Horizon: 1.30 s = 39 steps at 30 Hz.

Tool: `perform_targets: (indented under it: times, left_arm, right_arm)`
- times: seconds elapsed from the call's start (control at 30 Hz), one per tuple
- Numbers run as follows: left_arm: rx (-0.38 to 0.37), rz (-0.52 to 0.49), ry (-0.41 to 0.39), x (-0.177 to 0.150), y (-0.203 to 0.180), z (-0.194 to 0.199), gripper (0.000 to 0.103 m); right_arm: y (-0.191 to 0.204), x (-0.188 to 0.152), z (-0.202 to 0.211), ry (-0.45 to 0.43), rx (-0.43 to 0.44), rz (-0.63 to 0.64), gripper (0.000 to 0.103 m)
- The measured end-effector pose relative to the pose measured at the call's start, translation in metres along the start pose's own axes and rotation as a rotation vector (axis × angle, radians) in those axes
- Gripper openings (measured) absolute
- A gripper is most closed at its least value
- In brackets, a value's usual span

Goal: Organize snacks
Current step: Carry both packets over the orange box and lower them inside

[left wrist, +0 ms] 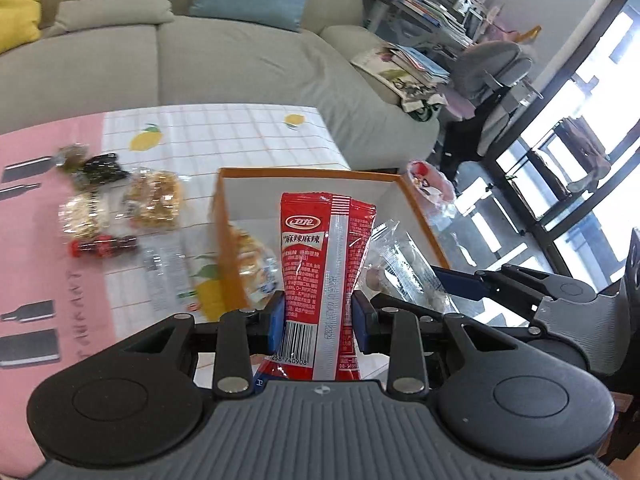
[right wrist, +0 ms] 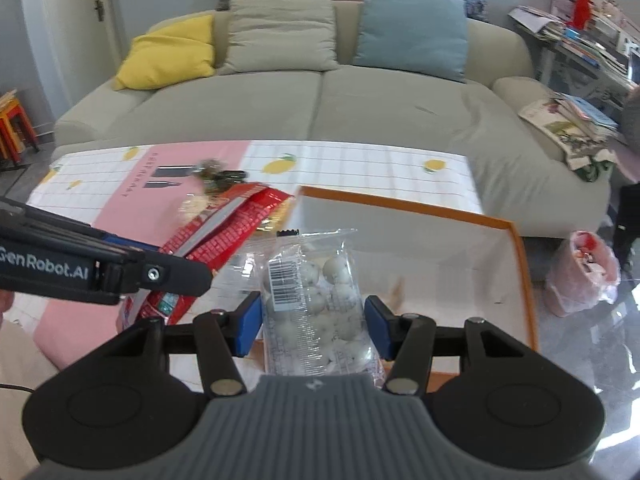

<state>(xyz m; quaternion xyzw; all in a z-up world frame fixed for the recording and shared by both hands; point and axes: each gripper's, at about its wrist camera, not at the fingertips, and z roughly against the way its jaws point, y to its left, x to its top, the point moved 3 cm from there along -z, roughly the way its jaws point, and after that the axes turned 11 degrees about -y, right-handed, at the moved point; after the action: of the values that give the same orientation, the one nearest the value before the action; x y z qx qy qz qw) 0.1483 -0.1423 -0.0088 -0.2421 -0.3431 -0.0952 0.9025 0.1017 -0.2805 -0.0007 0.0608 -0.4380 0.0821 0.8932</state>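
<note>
My left gripper (left wrist: pixel 318 320) is shut on a red spicy snack packet (left wrist: pixel 320 256) and holds it over the near edge of the orange-rimmed box (left wrist: pixel 224 240). The packet also shows in the right wrist view (right wrist: pixel 224 236), with the left gripper's arm (right wrist: pixel 80 264) beside it. My right gripper (right wrist: pixel 312 322) is shut on a clear bag of white round candies (right wrist: pixel 320 300) above the box (right wrist: pixel 520 264). That bag shows in the left wrist view (left wrist: pixel 404 268) to the right of the red packet. A clear bread packet (left wrist: pixel 256 264) lies inside the box.
Several loose snacks (left wrist: pixel 120 208) lie on the lemon-print tablecloth (left wrist: pixel 224 136) left of the box. A grey sofa (right wrist: pixel 320 104) stands behind the table. A pink trash bag (right wrist: pixel 584 272) sits on the floor at right, near cluttered shelves and a chair (left wrist: pixel 496 80).
</note>
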Motion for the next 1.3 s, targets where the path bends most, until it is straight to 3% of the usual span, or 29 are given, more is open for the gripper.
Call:
perform_targets:
  times: [0.27, 0.6, 1.1, 1.3]
  left_arm:
    - [-0.02, -0.024, 0.058, 0.015, -0.017, -0.051, 0.038]
    - [0.048, -0.11, 0.174, 0.02, -0.019, -0.126, 0.038]
    - [0.133, -0.215, 0.314, 0.012, -0.012, -0.193, 0.038]
    - [0.156, -0.173, 0.348, 0.011, -0.001, -0.202, 0.04]
  right_arm:
    - [-0.048, 0.007, -0.034, 0.076, -0.056, -0.015, 0.054]
    - [-0.088, -0.003, -0.107, 0.197, -0.095, 0.01, 0.055]
    - [-0.109, -0.028, -0.176, 0.325, -0.074, -0.005, 0.056]
    - [-0.108, -0.026, -0.181, 0.318, -0.057, 0.009, 0.057]
